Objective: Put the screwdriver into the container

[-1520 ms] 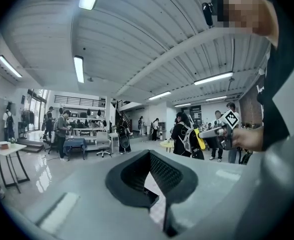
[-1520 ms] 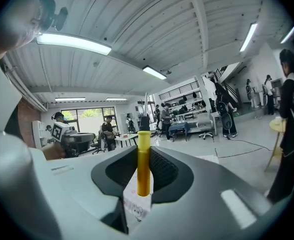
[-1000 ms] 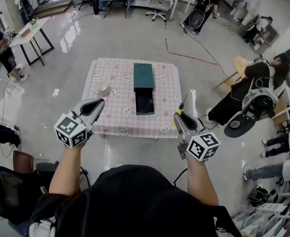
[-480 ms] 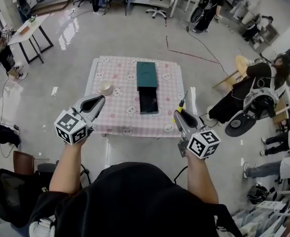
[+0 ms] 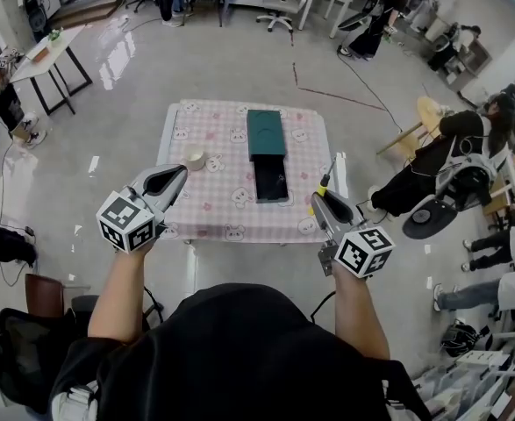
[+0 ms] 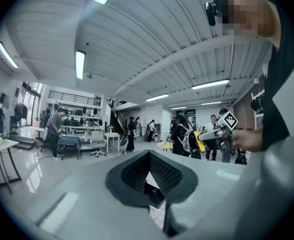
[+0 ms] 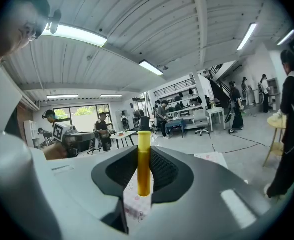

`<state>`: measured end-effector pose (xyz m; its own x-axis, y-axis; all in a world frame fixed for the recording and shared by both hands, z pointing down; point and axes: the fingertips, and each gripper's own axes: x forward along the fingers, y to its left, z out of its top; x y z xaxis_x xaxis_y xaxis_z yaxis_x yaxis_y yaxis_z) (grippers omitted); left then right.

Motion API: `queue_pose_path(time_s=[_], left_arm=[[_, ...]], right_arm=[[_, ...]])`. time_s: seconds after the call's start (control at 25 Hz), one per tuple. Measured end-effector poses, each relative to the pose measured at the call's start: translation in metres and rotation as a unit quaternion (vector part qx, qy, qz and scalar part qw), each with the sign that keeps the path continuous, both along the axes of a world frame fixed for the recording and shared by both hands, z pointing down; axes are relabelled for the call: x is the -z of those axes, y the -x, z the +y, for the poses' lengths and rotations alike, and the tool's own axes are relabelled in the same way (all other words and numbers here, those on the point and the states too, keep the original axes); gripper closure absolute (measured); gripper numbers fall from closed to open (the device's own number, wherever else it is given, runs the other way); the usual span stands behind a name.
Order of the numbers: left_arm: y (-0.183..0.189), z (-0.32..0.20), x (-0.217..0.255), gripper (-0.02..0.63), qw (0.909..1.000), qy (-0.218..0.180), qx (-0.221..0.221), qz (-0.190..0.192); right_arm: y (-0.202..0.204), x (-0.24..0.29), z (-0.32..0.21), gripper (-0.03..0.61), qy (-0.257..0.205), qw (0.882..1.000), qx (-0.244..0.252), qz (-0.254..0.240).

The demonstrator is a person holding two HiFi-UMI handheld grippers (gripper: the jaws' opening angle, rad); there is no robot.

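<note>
Left gripper (image 5: 175, 177), lower left, jaws pressed together on nothing. At centre the container (image 5: 266, 135) lies open on the table (image 5: 213, 209). My right gripper (image 5: 324, 202) pinches the screwdriver (image 7: 143, 164) upright; I'd bring it over the opening, lay it lengthwise, release low

Between the right tool (image 5: 322, 200) and the container (image 5: 266, 134) lies bare worktop (image 5: 303, 196), with nothing in the way. The container's open near half faces up, uncovered. A cup (image 5: 194, 159) stands left of it, apart, just ahead of the left tool (image 5: 178, 174). Open floor (image 5: 239, 68) rings the worktop; a seated person (image 5: 441, 156) is off to the right.
</note>
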<state>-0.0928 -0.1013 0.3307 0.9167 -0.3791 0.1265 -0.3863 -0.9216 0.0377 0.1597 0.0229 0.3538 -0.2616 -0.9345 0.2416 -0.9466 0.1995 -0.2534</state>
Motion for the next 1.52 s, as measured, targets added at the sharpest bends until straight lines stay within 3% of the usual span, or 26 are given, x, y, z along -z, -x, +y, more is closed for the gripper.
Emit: queue_pose_path(time_s=[0.48,1.52], left_arm=[[0.052,-0.008,0.006,0.614,1.0,-0.004,0.005,0.004],[0.059,-0.002,-0.003,0.612,0.9998,-0.005,0.02,-0.003]], right_arm=[[0.042,0.008,-0.005,0.474,-0.006,1.0,0.008,-0.002],[0.029,0.003,-0.009,0.474,-0.015,1.0,-0.002,-0.003]])
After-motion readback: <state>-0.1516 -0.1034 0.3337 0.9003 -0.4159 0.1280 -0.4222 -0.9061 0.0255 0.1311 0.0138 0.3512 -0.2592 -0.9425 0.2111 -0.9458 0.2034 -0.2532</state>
